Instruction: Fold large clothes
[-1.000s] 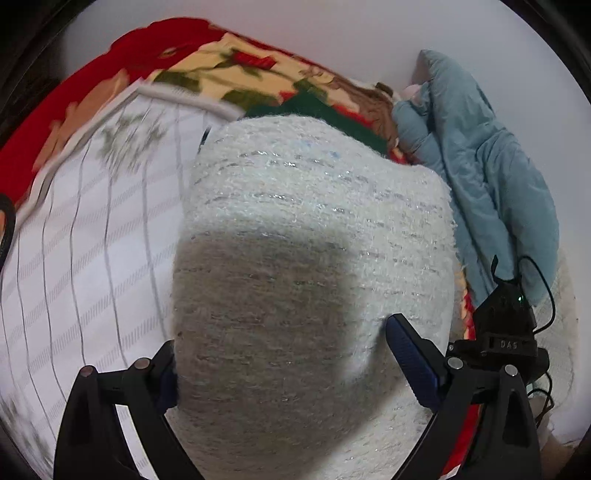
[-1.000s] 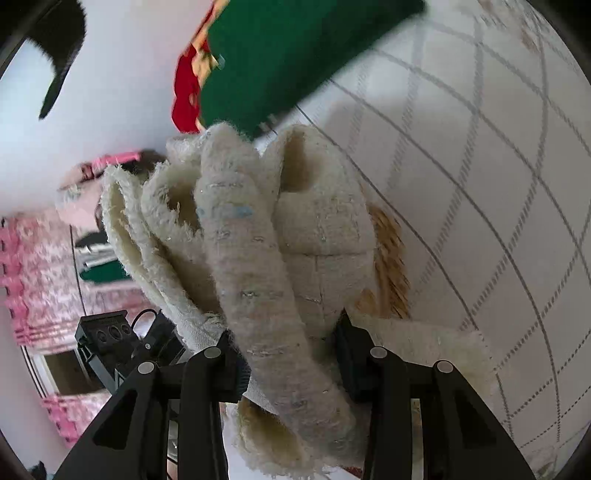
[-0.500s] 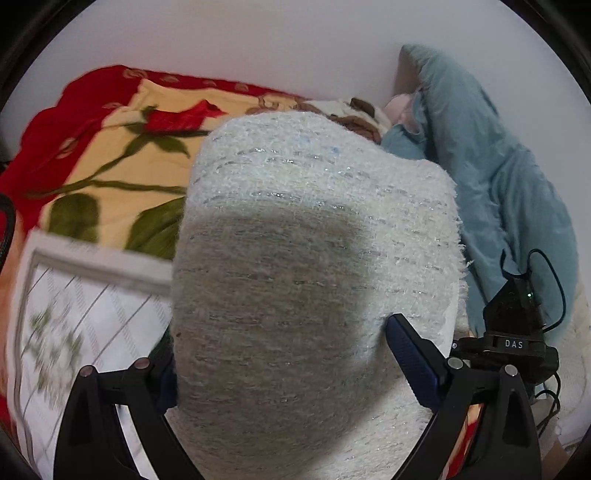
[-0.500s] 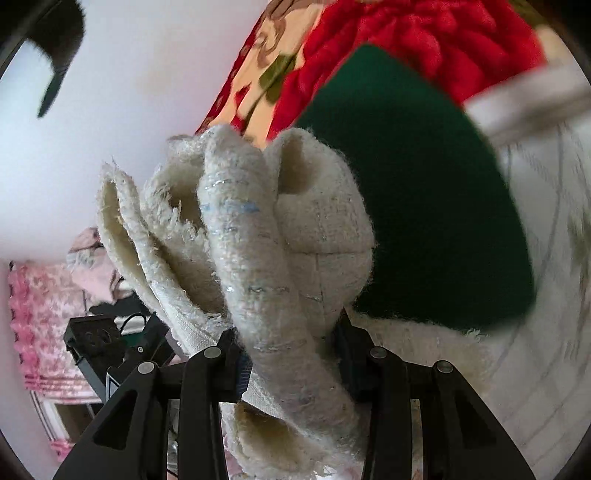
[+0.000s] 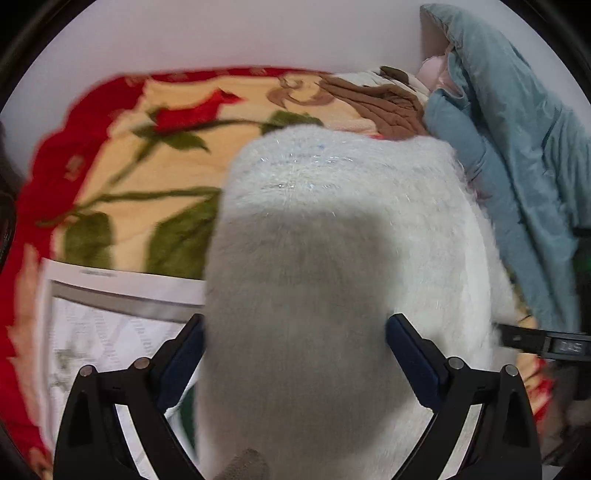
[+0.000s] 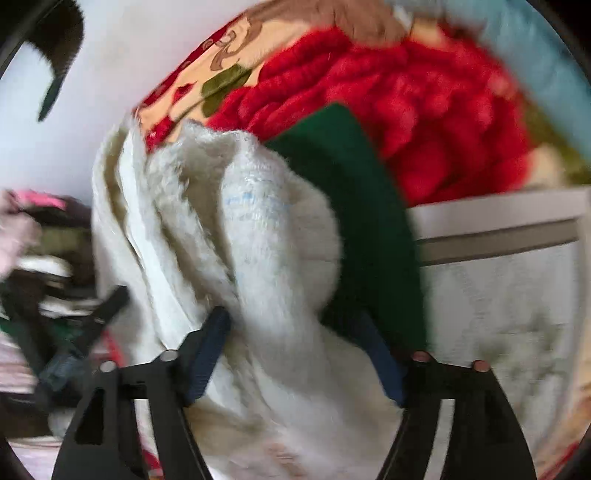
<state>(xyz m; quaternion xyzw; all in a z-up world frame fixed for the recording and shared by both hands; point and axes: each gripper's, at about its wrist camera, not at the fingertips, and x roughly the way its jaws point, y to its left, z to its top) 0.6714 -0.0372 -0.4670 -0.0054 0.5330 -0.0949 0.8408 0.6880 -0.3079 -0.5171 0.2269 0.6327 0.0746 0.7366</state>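
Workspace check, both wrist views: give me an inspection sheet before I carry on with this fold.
Surface: bed with a rose blanket and a white grid sheet.
Job's things: fluffy white sweater, bunched, held between both grippers.
Clutter: red knit, green cloth, teal jacket, brown garment.
Grippers: left gripper and right gripper both shut on the sweater.
Cables: nothing seen.
Surroundings: white wall; right view blurred.

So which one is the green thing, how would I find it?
Find the big rose blanket on the bed. The green cloth lies flat at its front edge, beside the fluffy white sweater in the right claw. It alone is dark, smooth and plain.
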